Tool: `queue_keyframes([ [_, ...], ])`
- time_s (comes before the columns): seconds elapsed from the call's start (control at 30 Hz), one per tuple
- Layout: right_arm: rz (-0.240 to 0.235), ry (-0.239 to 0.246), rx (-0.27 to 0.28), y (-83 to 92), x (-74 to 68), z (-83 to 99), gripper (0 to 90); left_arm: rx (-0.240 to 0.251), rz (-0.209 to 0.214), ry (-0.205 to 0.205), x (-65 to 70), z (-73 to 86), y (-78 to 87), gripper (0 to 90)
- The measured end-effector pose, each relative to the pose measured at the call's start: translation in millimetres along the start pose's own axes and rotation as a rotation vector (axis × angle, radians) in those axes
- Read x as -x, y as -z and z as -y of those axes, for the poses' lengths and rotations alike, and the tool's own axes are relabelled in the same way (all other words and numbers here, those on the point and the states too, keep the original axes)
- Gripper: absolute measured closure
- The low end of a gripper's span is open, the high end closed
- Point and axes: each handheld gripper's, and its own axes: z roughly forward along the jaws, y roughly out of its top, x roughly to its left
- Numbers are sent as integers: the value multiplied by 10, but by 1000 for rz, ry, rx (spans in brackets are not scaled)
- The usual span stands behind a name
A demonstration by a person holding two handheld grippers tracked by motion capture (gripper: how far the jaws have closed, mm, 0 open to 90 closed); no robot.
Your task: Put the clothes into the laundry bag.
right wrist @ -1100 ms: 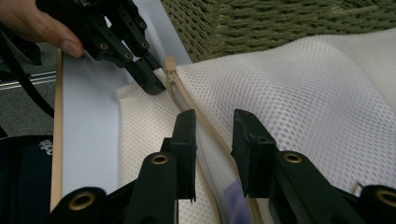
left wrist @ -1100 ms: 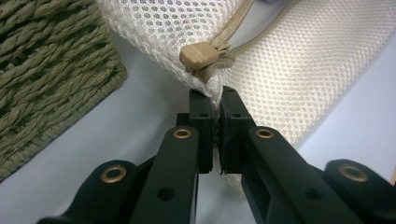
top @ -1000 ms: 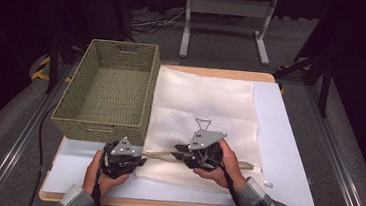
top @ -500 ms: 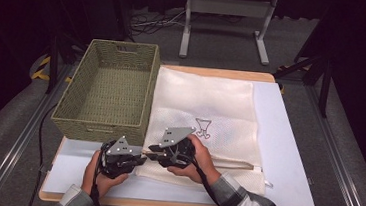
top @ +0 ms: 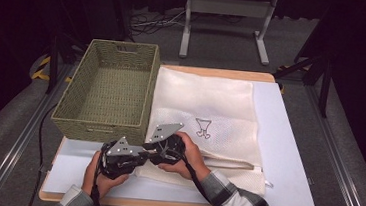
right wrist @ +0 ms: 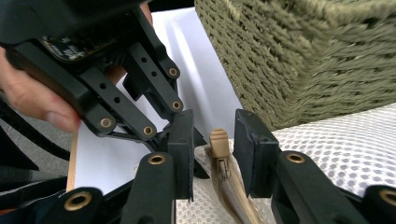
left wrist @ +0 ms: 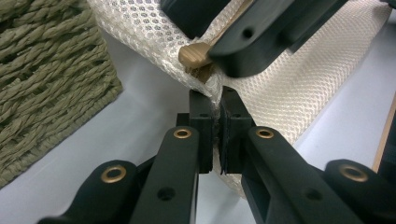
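- High view: a white mesh laundry bag (top: 205,117) lies flat on the white table (top: 286,157), just beside a woven green basket (top: 106,94) that stands to its left.
- Both hands meet at the bag's near left corner, close to the basket's near right corner.
- The left gripper (top: 138,158) sits low at that corner, and the right gripper (top: 153,149) is pressed in right beside it, with its grey plate tilted up.
- A small printed figure (top: 202,127) shows on the mesh just beyond the right hand (top: 186,156).
- Left gripper view: the left gripper (left wrist: 214,109) is clenched on a fold of the mesh bag (left wrist: 299,74); its pads pinch the fabric at the corner edge.
- Just above the pinched fold, the tan zipper pull (left wrist: 196,55) sticks out of the mesh, with the black jaws of the other gripper around it.
- The basket (left wrist: 46,79) fills the left side there, apart from the bag, with a strip of white table between.
- Right gripper view: the right gripper (right wrist: 214,149) is partly released; its jaws have just been opening a little.
- The zipper pull (right wrist: 219,142) stands upright between the two pads, with a gap on each side, so neither pad presses on it.
- The tan zipper tape runs down from the pull toward the camera over the mesh.
- Behind, the basket (right wrist: 299,51) rises at upper right, and the left hand (right wrist: 32,100) with its gripper is at left.
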Motion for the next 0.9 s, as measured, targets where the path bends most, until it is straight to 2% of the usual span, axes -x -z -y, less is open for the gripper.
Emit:
queue_keyframes([
  [0.13,-5,-4,-11,-51,18,5,704,-6,-4,-10,-1,4,-3,862],
  [0.23,-9,-7,-19,-71,36,9,745,-14,-3,-8,1,6,-9,862],
  [0.3,-7,-5,-19,-69,44,9,806,-15,-2,-7,4,7,-12,862],
  [0.53,8,18,-29,-36,33,16,818,-17,-4,-13,5,5,-16,862],
  [0.77,-1,6,-17,65,51,53,817,-24,-6,-9,-3,8,-13,862],
  [0.9,-6,7,-29,119,65,89,815,-25,-7,-4,-6,10,-9,862],
])
